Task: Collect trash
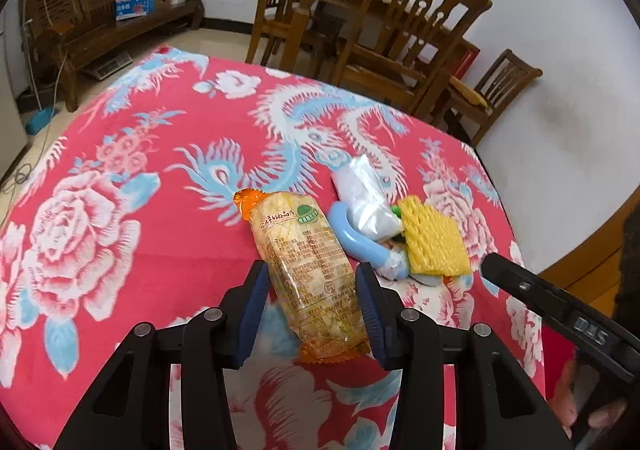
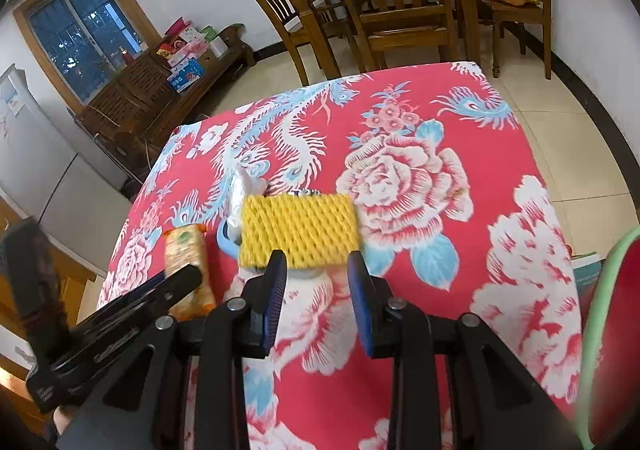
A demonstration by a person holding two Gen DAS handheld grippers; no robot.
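Left jaws (image 1: 314,290) clamp snack packet (image 1: 308,262); right jaws (image 2: 316,270) narrow, empty, before yellow foam net (image 2: 298,230); blue ring (image 1: 352,238) between.

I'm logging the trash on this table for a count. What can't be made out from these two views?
- Left wrist view: what lies under the yellow foam net and white bag; they cover the blue ring.
- Left wrist view: print on the snack wrapper is too small to read.
- Right wrist view: the wrapper is blurred, partly behind the left gripper.

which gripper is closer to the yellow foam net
Right. The right gripper has its fingertips at the yellow foam net's near edge. The left gripper sits beside it, straddling the orange snack packet.
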